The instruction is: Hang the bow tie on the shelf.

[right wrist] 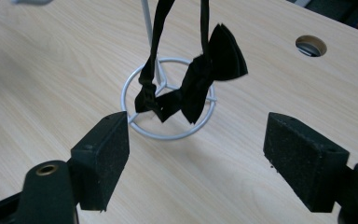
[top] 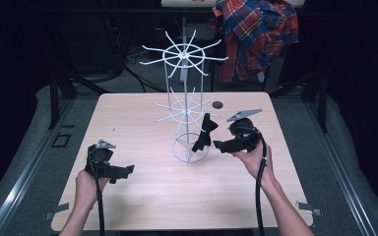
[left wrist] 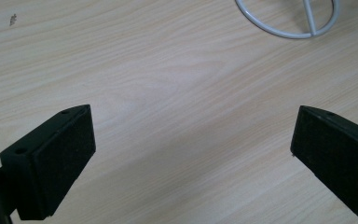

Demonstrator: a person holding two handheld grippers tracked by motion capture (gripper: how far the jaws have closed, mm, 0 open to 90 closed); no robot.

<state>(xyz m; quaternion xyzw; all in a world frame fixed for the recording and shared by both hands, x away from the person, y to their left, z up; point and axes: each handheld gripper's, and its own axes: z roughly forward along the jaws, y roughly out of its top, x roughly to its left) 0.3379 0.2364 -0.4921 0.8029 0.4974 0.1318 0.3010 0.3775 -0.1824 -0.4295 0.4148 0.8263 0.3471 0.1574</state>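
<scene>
1. High view: we saw a white wire rack [top: 187, 105] standing mid-table [top: 142, 196], with a black bow tie [top: 204, 132] hanging by its strap from a spoke of the lower tier, down beside the pole and just above the ring base.
2. The right gripper [top: 218, 144] was held level, just beside the tie and pointing at it; we judged it was lined up to work on the tie, not touching it.
3. Right gripper view: its jaws stood wide apart with nothing between them. The tie [right wrist: 200, 79] hung ahead and between them, over the ring base [right wrist: 135, 126].
4. The left gripper [top: 128, 168] sat low at the near left, well apart from the rack; we judged it was parked out of the way.
5. Left gripper view: its jaws were spread too, empty, over bare tabletop [left wrist: 168, 93], with an arc of the rack's base [left wrist: 279, 30] at the top edge.
6. Materials: the tie looked like soft matte fabric, a folded bow with thin straps, limp and likely to swing when touched.
7. The rack was thin, smooth white wire: two tiers of curved radial spokes on a pole, light, so we judged a tug could tip it.
8. The table was pale wood-grain laminate with a round cable hole [right wrist: 311, 45]. The jaw pads [right wrist: 107, 154] were blocky, with a grainy black face.
9. A plaid shirt [top: 256, 34] hung behind the table, not involved.
</scene>
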